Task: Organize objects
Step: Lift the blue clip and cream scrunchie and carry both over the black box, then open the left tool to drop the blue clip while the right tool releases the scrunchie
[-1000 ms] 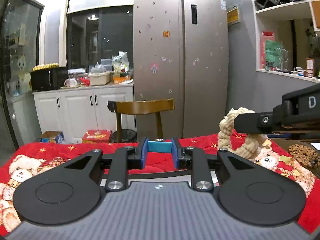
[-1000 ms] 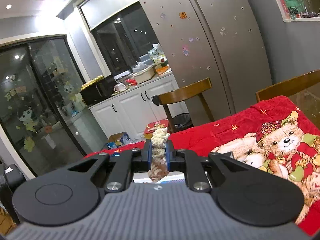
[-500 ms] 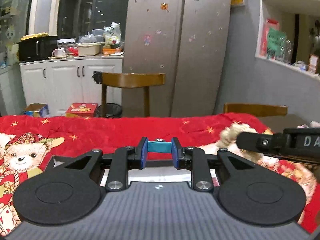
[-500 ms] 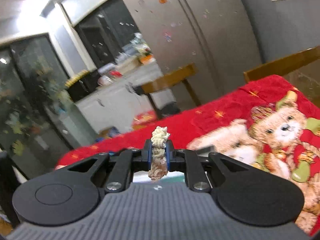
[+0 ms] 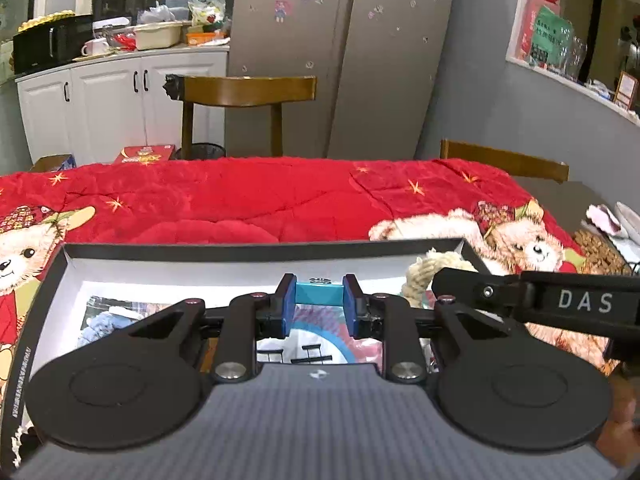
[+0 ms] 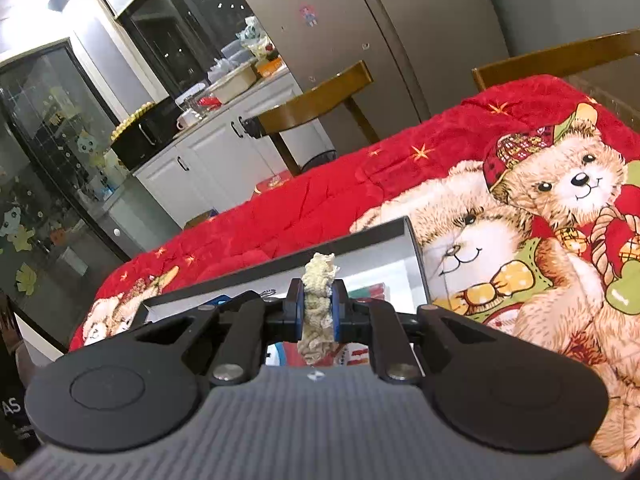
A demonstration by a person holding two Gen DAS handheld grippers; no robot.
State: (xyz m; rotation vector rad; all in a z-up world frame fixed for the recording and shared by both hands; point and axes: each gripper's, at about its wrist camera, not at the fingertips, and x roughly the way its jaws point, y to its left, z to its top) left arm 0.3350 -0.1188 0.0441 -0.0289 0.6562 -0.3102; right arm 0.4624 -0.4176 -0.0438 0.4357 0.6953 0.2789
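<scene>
My left gripper [image 5: 319, 300] is shut on a small teal block [image 5: 319, 294] and hangs over an open box [image 5: 256, 246] with a black rim and white inside. My right gripper [image 6: 318, 312] is shut on a cream knotted rope toy [image 6: 318, 308] above the same box [image 6: 360, 240]. In the left wrist view the rope toy [image 5: 432, 270] sits at the box's right end, with the right tool's black body [image 5: 560, 300] reaching in from the right. A blue fluffy item [image 5: 100, 324] and printed packets [image 5: 320, 348] lie inside the box.
The box rests on a red bear-print blanket [image 5: 240, 200]. Wooden chairs [image 5: 244, 92] stand at the far edge and at the right [image 5: 504, 162]. A brown beaded mat [image 5: 596, 248] lies at the right. Fridge [image 5: 340, 60] and white cabinets [image 5: 120, 100] stand behind.
Both grippers have sunk and tipped downward, each keeping its hold. The open box has come into view beneath them, and the rope toy now hangs over its right end.
</scene>
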